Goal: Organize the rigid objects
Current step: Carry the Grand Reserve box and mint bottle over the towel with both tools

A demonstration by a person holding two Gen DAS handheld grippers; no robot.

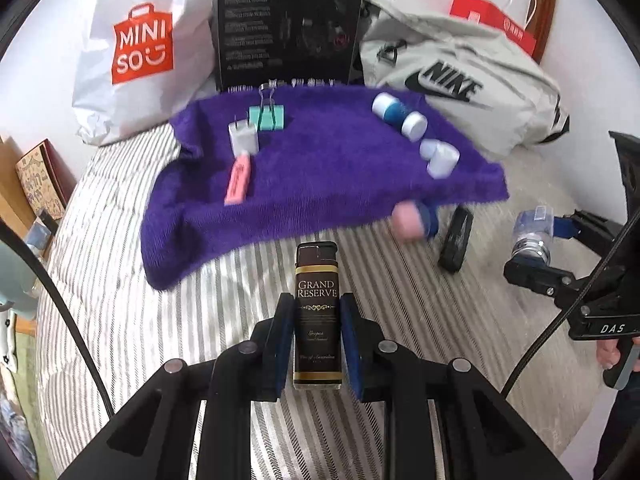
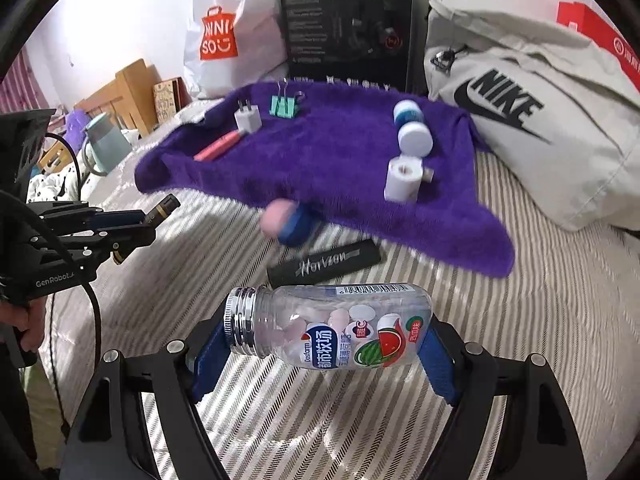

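Left claw [image 1: 316, 344] is clamped on a dark lighter [image 1: 317, 312] reading "GRAND RESERVE", held upright over the striped bed [image 1: 132, 320]. Right claw [image 2: 320, 344] grips a clear candy bottle [image 2: 332, 326] sideways by cap and base; its Chinese label and "Dosfarm" are partly readable.

Ahead of both lies a purple towel [image 1: 320, 184] with a white charger plug [image 1: 243, 136], green binder clip [image 1: 267, 115], pink eraser [image 1: 237, 180] and small white-capped jars [image 1: 394, 114]. A pink-and-blue thing [image 2: 286, 220] at the towel's near edge is too blurred to name. Beside it lies a black "Horizon" case [image 2: 324, 266]. Beyond stand a "MINISO" bag [image 1: 136, 48], a black box [image 1: 290, 24] with unreadable print, and a "NIKE" bag [image 1: 464, 80]. Bare bedding stays open beneath the claws.
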